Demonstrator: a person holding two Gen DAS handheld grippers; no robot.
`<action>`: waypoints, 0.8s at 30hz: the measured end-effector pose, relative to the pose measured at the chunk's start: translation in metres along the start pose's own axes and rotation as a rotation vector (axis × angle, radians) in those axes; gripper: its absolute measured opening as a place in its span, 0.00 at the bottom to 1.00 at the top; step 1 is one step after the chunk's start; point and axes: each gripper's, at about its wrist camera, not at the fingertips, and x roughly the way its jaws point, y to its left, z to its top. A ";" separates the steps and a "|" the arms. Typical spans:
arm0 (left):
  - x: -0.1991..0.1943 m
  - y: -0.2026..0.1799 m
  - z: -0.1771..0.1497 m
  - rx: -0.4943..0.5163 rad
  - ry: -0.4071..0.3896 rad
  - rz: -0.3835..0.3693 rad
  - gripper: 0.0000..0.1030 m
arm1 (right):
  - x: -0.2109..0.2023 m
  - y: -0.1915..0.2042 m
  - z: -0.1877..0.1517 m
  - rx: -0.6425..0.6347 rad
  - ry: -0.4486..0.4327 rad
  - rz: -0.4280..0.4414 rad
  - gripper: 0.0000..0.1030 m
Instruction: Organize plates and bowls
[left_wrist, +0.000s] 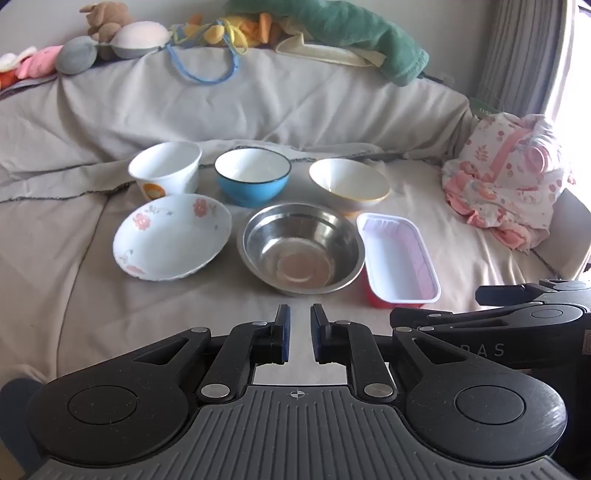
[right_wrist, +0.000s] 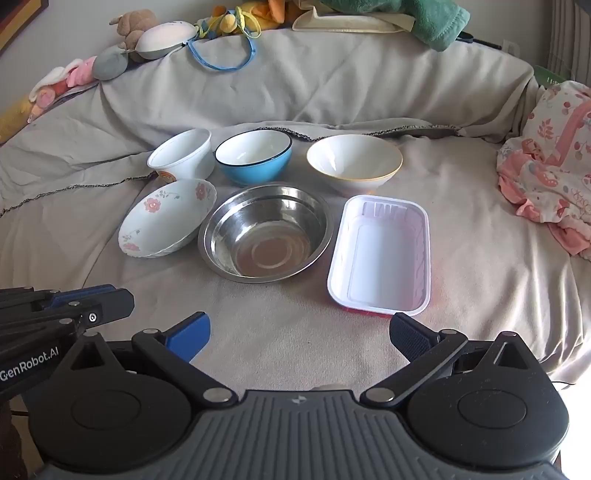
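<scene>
Six dishes stand in two rows on a grey sheet. The back row holds a white bowl with an orange print (left_wrist: 166, 166), a blue bowl (left_wrist: 253, 177) and a white bowl with a yellow rim (left_wrist: 349, 181). In front lie a flowered plate (left_wrist: 171, 236), a steel bowl (left_wrist: 303, 247) and a white rectangular tray (left_wrist: 399, 258) with red sides. My left gripper (left_wrist: 299, 314) hovers short of the steel bowl, shut, with nothing between its pads. My right gripper (right_wrist: 300, 325) is wide open and empty, just short of the white tray (right_wrist: 380, 251).
Soft toys (left_wrist: 107, 22) and a green towel (left_wrist: 354, 33) line the raised back edge. A pink patterned cloth (left_wrist: 509, 170) is bunched at the right, by a curtain (left_wrist: 517, 55). Bare grey sheet (right_wrist: 277, 332) lies between the dishes and the grippers.
</scene>
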 end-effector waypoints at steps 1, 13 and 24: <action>0.002 0.002 0.001 -0.014 0.018 -0.001 0.16 | 0.000 -0.001 0.001 0.007 0.006 0.007 1.00; 0.008 0.003 -0.001 -0.021 0.049 0.010 0.16 | 0.000 0.000 -0.004 0.007 0.007 0.011 1.00; 0.010 0.006 -0.003 -0.027 0.063 0.009 0.16 | -0.001 0.002 -0.006 0.013 0.006 0.009 1.00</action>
